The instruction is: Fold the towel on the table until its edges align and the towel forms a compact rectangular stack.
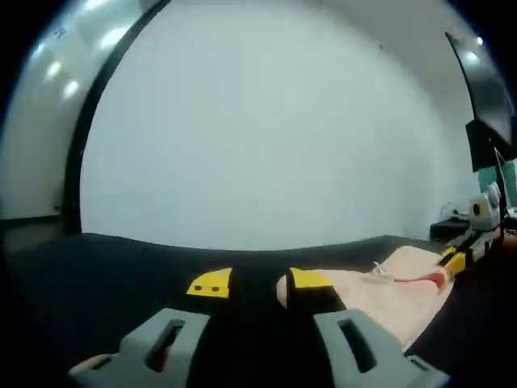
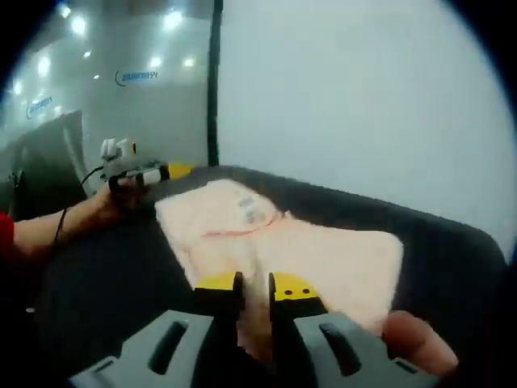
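A pale pink towel [image 2: 323,250] lies on the dark table [image 2: 105,275], one layer folded over, with a small white label [image 2: 250,210] on top. My right gripper [image 2: 255,284] sits at the towel's near edge, its yellow-tipped jaws almost together with pink cloth between them. My left gripper [image 2: 174,170], held by a hand, is at the towel's far left corner. In the left gripper view, my left gripper [image 1: 260,281] stands open over the bare table [image 1: 121,267], its right jaw touching the towel [image 1: 396,295]. The right gripper [image 1: 452,260] shows at the far edge.
A white wall rises just behind the table, with a black upright post [image 2: 213,89] beside it. A person's forearm with a red sleeve [image 2: 48,230] reaches in from the left. A dark screen [image 1: 485,89] hangs at the right. Bare table surrounds the towel.
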Demonstrator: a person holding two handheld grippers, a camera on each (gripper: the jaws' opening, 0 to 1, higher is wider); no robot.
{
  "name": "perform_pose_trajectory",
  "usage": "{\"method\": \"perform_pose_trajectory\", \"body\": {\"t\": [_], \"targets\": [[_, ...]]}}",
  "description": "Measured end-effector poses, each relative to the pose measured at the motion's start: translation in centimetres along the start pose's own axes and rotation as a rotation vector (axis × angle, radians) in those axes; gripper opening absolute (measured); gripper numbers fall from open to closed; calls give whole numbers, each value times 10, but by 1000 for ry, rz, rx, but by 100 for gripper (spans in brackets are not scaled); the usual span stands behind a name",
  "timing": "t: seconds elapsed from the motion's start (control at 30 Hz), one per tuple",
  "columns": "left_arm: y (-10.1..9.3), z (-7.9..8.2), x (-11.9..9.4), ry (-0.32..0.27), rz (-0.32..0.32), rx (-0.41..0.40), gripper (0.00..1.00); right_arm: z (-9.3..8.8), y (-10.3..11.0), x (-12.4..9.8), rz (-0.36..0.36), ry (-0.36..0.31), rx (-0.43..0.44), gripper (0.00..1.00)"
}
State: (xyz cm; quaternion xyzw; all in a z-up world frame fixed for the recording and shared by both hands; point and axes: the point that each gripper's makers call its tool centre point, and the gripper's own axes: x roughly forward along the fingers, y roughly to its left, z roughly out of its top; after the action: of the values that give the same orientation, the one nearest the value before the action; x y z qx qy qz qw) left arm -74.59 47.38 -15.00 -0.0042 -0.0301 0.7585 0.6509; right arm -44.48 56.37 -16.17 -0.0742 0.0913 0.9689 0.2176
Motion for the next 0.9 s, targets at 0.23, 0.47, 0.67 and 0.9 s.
{"method": "perform_pose_trajectory", "body": {"t": [0.23, 0.47, 0.67, 0.9], "targets": [[13, 2, 0, -18, 17, -156, 26, 4, -94, -92, -469, -257, 706, 15], [3, 12, -11, -52, -22, -241, 26, -48, -64, -79, -572, -198, 1045, 50], [8, 19, -22, -100, -23, -346, 26, -56, -60, -58, -689, -72, 818, 34], [9, 15, -23, -96, -9, -370, 26, -52, -57, -55, -700, -77, 786, 7]]}}
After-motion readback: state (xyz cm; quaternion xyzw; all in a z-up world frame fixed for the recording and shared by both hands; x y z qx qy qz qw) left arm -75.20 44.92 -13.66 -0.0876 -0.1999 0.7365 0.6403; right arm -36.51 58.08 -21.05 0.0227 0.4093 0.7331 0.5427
